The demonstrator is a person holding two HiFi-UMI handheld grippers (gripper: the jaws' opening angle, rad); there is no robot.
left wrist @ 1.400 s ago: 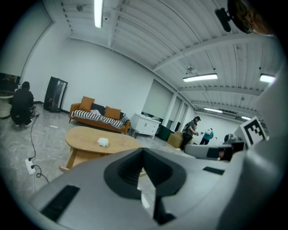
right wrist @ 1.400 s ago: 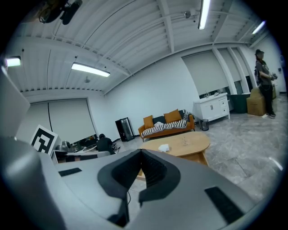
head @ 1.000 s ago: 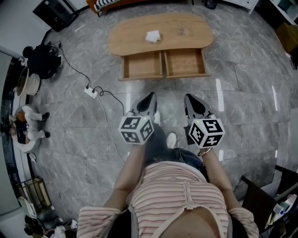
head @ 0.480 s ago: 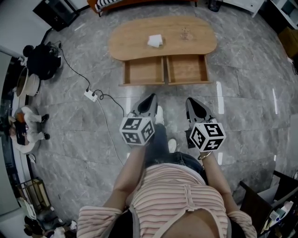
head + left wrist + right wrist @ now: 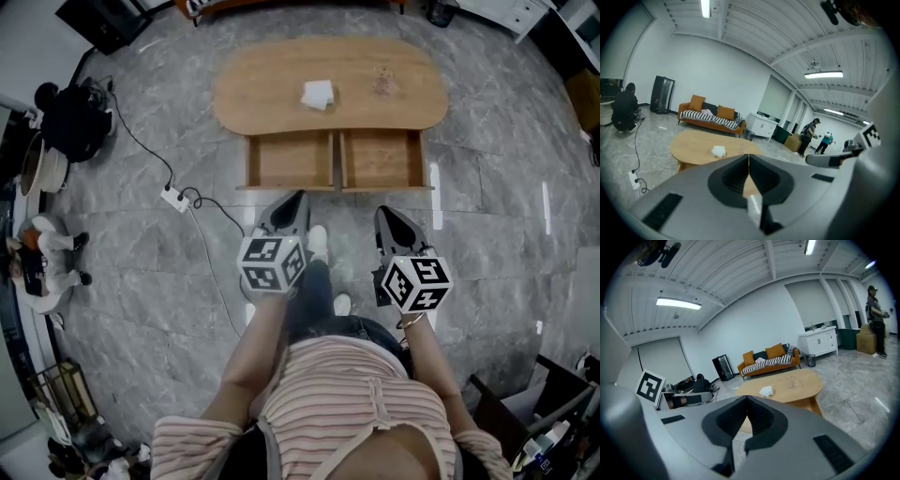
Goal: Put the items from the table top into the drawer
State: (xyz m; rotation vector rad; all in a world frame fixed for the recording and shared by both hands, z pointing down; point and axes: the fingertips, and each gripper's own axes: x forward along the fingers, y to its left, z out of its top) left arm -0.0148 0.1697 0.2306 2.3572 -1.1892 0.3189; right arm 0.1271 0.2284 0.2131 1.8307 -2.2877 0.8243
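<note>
Aiming left gripper (image 5: 299, 195) and right gripper (image 5: 380, 212) at twelve o'clock, jaws closed on nothing, presumably to reach the crumpled white tissue (image 5: 318, 94) on the oval wooden table (image 5: 262, 89) above its open wooden drawers (image 5: 286, 161).

A big open room, half lounge and half workspace. Grey marble-look floor tiles (image 5: 506, 216) run under bare white walls and an exposed ceiling with strip lights (image 5: 823, 74). On the far side stands an orange sofa (image 5: 710, 117), with a tall black cabinet (image 5: 662, 95) to its left and white cupboards (image 5: 761, 125) to its right. An oval wooden coffee table (image 5: 272, 89) sits mid-floor, and a power strip (image 5: 174, 197) trails its cable across the tiles.
</note>
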